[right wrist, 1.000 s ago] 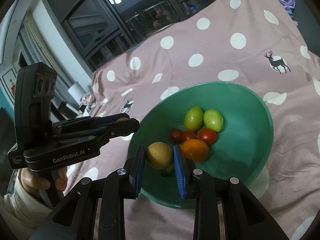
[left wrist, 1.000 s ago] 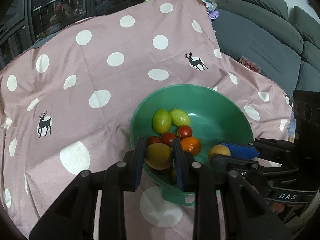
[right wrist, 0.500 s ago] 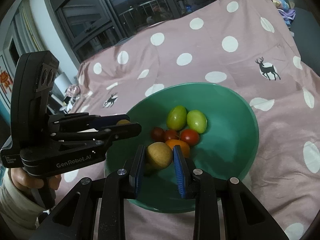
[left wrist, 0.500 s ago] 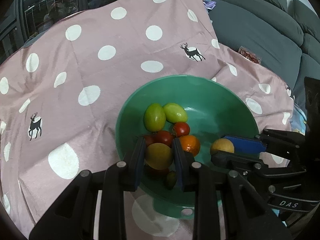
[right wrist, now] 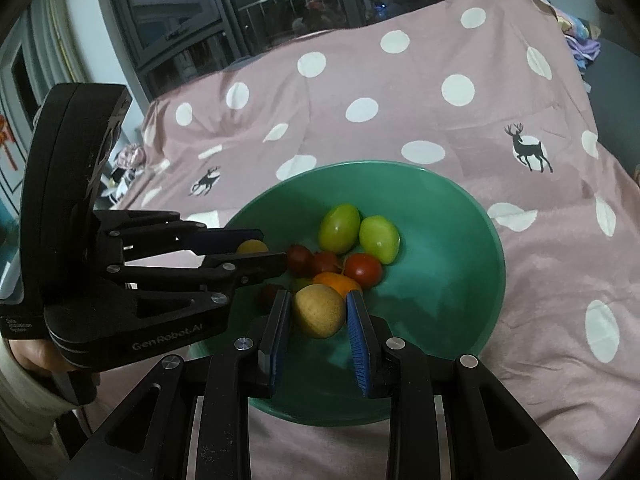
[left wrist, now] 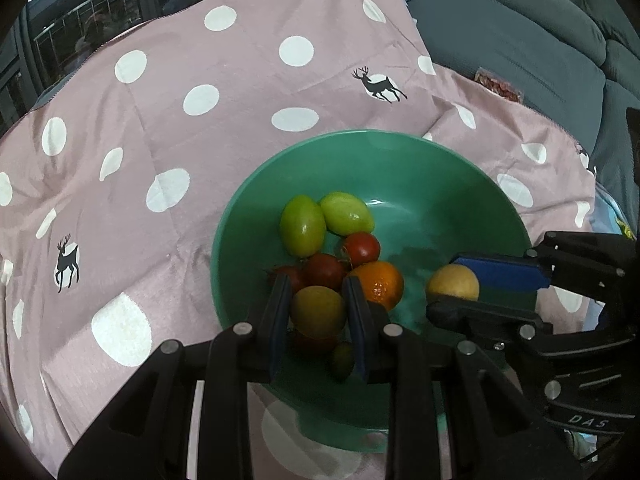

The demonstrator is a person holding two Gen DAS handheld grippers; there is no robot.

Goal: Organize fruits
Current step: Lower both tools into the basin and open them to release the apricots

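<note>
Sitting on a pink cloth (left wrist: 224,80) printed with white dots and small black deer, the green bowl (left wrist: 452,184) is smooth, glossy and round, with a deep curved wall. Near its middle lie two oval green fruits (left wrist: 303,225) side by side, their skins shiny. Just toward the grippers from them sit small round red tomatoes (left wrist: 361,248), dark and glossy, and an orange (left wrist: 380,282) with a pebbled, bright skin touches them.

Above the bowl's near wall the left gripper (left wrist: 318,312), black plastic with blue ribbed pads, is closed on a yellow-green fruit (left wrist: 318,310), round and smooth with a faint reddish blush; both pads press on its sides. A small dark green fruit (left wrist: 342,360) lies below it, toward the bowl's near rim.

At the bowl's near side in the right wrist view, the right gripper (right wrist: 320,324) is clamped on a tan fruit (right wrist: 319,310), round, matt and finely speckled, held between its blue pads above the bowl's floor. Beside the bowl's left rim in that view, a hand (right wrist: 36,356) in a pale sleeve grasps the left gripper's handle
</note>
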